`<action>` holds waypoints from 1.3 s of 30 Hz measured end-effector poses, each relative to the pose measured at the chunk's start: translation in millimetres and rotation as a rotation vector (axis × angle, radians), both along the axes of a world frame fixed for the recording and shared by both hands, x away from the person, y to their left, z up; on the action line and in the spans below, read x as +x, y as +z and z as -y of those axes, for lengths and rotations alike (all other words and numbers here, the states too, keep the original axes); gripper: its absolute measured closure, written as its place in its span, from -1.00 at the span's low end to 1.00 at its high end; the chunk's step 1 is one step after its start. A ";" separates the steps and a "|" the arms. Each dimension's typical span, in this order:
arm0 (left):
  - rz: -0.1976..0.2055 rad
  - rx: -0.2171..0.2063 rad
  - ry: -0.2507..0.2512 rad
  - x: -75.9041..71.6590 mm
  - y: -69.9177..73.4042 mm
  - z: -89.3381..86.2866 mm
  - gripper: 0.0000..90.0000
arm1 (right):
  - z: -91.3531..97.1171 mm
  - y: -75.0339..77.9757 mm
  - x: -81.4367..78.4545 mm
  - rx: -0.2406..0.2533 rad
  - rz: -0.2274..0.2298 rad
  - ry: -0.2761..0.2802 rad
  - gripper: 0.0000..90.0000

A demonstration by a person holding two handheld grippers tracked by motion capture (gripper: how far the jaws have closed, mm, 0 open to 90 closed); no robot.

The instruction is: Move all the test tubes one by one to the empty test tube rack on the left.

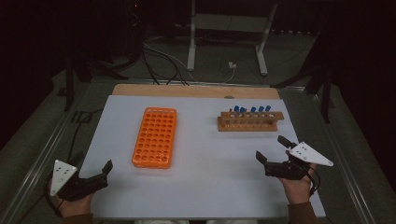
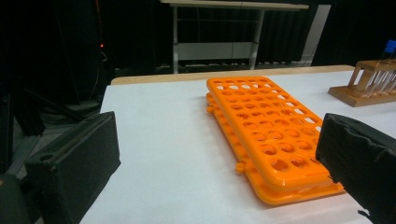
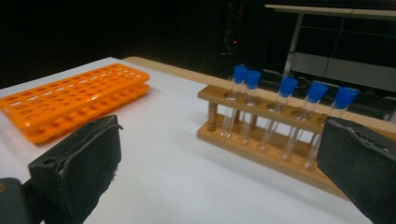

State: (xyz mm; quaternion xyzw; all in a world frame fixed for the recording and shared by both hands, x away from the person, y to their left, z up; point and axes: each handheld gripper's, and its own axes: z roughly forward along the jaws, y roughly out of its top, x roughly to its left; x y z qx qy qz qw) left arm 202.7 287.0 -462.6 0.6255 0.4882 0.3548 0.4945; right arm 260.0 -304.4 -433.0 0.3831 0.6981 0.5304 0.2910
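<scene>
An orange plastic tube rack with empty holes lies flat on the left half of the white table top. At the back right stands a wooden rack holding several clear tubes with blue caps. My left gripper rests at the front left corner, open and empty, and the orange rack lies ahead of its jaws. Near the right edge my right gripper is open and empty too. Its jaws face the wooden rack and the tubes, short of them.
A wooden strip borders the table's far edge. Behind it, a white metal stand and cables sit on the dark floor. Metal rails run along both sides of the table.
</scene>
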 end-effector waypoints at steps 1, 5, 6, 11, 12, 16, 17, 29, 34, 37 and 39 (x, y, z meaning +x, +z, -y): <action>0.000 0.000 0.000 0.0 0.0 0.0 -0.99 | 1.1 1.1 2.0 0.002 0.004 -0.006 -1.00; -0.014 0.005 -0.005 1.5 -1.1 1.6 -0.99 | 4.1 5.2 13.7 0.008 -0.006 -0.032 -1.00; -0.017 0.009 -0.005 1.5 -1.1 1.9 -0.99 | 4.1 5.2 13.7 0.008 -0.006 -0.032 -1.00; -0.021 0.004 -0.001 2.2 -1.9 1.7 -0.99 | 4.5 12.7 31.2 -0.010 -0.008 -0.054 -1.00; -0.021 0.004 -0.001 2.2 -1.9 1.7 -0.99 | 4.5 12.7 31.2 -0.010 -0.008 -0.054 -1.00; -0.024 -0.009 0.006 2.4 -2.7 -0.4 -0.99 | 5.8 18.2 43.1 -0.018 0.001 -0.067 -1.00; -0.023 -0.012 0.006 2.5 -2.9 -0.7 -0.99 | 6.5 19.3 45.4 -0.017 0.003 -0.069 -1.00; -0.030 -0.017 0.009 3.5 -4.5 0.2 -0.99 | 13.2 20.7 74.9 -0.036 -0.016 -0.118 -1.00; -0.031 -0.019 0.011 3.7 -4.8 -0.3 -0.99 | 18.2 17.7 91.0 -0.025 -0.041 -0.150 -0.98; -0.032 -0.023 0.010 4.0 -5.1 -0.4 -0.99 | 19.5 15.6 96.1 -0.030 -0.049 -0.158 -0.97; -0.032 -0.023 0.010 4.0 -5.0 -0.3 -0.99 | 22.2 11.2 103.9 -0.028 -0.059 -0.167 -0.97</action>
